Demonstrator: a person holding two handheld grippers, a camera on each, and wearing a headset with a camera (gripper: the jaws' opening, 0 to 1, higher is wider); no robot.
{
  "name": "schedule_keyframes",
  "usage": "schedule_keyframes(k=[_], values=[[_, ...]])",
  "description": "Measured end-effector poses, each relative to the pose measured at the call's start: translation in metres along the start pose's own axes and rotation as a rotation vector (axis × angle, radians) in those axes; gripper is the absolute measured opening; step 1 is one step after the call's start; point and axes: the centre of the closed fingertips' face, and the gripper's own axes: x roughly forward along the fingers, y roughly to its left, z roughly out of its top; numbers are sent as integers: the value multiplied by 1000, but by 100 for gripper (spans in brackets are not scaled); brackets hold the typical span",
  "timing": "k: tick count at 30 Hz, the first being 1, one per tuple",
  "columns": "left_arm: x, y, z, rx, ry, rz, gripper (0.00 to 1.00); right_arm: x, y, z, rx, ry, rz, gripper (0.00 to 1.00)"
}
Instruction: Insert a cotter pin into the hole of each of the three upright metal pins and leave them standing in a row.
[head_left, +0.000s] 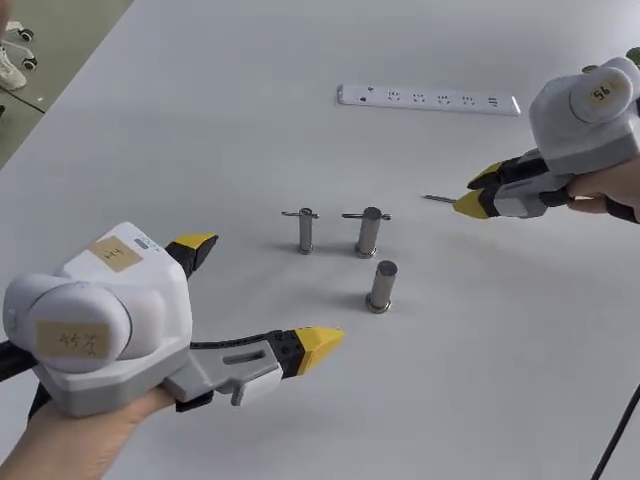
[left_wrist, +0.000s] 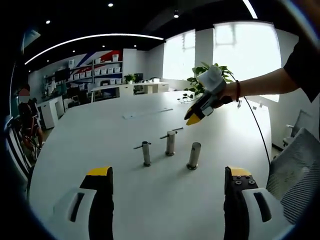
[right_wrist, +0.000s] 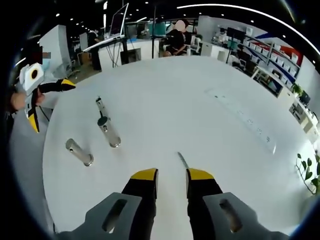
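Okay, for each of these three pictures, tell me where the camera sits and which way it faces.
Head view: on the headset, looking forward and down at three metal pins on the table; left gripper, right gripper and both hands show.
Left gripper view: rides the left gripper, looking across the pins toward the right gripper; its own open fingers show.
Right gripper view: rides the right gripper, looking along its held cotter pin past the pins; its fingers show.
Shared: all see the pins; each gripper view catches the other gripper.

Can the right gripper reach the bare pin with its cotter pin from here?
Probably yes: the right gripper holds the cotter pin, and nothing stands between it and the bare pin.
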Motion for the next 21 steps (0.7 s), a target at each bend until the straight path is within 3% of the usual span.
schedule_keyframes(k=[9, 21], values=[[1, 1, -1, -10, 0, 3, 89, 17, -14, -11, -14, 72, 1, 14], [0, 2, -3, -24, 3, 0, 87, 29, -19, -21, -40, 133, 14, 9]])
